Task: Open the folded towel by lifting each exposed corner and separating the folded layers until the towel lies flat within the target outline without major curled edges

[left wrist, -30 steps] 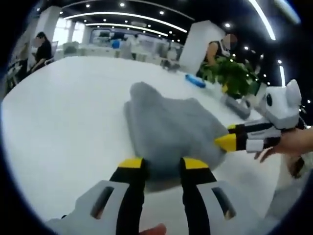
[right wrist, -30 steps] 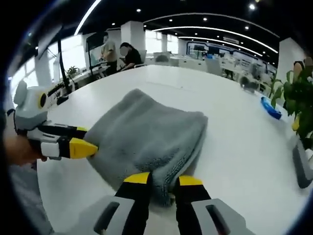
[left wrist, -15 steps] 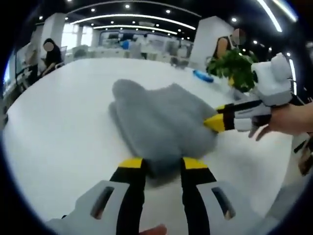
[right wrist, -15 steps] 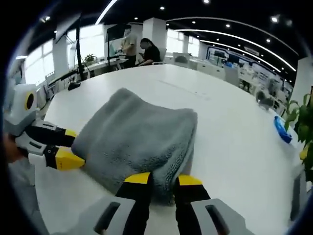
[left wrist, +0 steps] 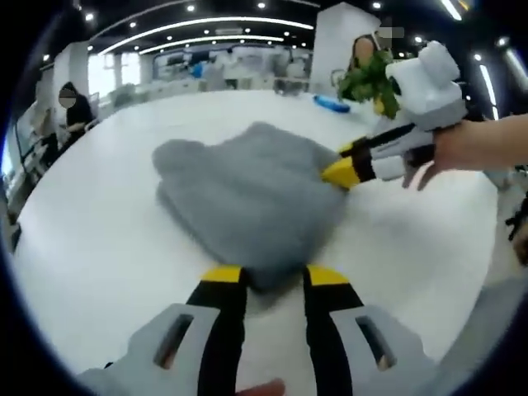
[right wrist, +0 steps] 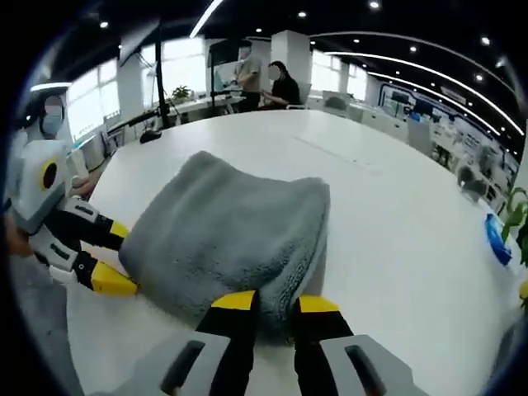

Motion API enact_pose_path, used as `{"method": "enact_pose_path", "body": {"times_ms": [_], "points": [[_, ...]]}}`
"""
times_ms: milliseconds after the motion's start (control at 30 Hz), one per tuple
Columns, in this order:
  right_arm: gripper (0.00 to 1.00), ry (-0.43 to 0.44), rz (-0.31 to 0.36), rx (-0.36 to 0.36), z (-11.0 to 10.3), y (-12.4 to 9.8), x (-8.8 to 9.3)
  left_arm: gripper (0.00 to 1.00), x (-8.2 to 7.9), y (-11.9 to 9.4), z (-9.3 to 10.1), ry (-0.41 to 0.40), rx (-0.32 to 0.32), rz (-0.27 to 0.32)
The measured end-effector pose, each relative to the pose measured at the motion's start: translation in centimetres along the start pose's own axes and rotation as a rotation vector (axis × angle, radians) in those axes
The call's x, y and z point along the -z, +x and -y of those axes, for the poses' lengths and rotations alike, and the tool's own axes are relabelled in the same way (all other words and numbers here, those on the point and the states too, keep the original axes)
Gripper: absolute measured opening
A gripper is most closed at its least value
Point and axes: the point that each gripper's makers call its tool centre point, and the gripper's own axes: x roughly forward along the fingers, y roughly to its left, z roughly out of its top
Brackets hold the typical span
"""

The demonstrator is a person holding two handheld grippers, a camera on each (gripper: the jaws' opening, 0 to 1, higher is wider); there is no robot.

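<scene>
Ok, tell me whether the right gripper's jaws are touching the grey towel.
Touching. In the right gripper view, the right gripper has its yellow tips against the near edge of the grey towel, with the fabric bunched between them. The left gripper view shows its tips on the towel too.

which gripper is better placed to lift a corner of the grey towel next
Probably the right hand-held gripper: its jaws straddle the folded towel edge with layers visibly between them. The left hand-held gripper also straddles an edge, so it is close.

Grey towel (left wrist: pixel 247 194), white table (left wrist: pixel 99 239), yellow-tipped black fingers (left wrist: pixel 221 280).
</scene>
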Motion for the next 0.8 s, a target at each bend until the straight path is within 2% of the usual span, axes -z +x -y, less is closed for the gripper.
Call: {"method": "enact_pose_path", "body": {"times_ms": [67,233,333,400,467,533,667,800], "points": [[0.13,-0.008,-0.005,-0.024,0.2,0.1,-0.1,0.26,0.3,-0.1,0.6,0.049,0.008,-0.015],[0.13,-0.078,-0.029,-0.092,0.9,1.0,-0.7,0.26,0.4,-0.4,2.3,0.045,0.039,-0.037],[0.14,-0.150,-0.053,-0.107,1.4,1.9,-1.4,0.26,0.5,-0.4,4.4,0.004,0.109,-0.043],[0.13,-0.182,-0.052,-0.111,1.2,2.3,-2.0,0.26,0.5,-0.4,5.4,0.007,0.133,-0.044],[0.13,-0.224,-0.049,-0.115,0.9,2.9,-2.7,0.26,0.5,-0.1,6.6,0.043,0.158,-0.036],[0.13,-0.236,-0.048,-0.116,1.0,3.5,-3.1,0.26,0.4,0.2,6.7,0.040,0.151,-0.033],[0.14,-0.277,-0.044,-0.122,0.9,4.2,-3.9,0.25,-0.2,0.8,6.8,-0.021,0.169,-0.037],[0.14,-0.318,-0.051,-0.136,1.0,5.0,-4.6,0.23,-0.5,1.3,7.0,-0.022,0.179,-0.034]]}}
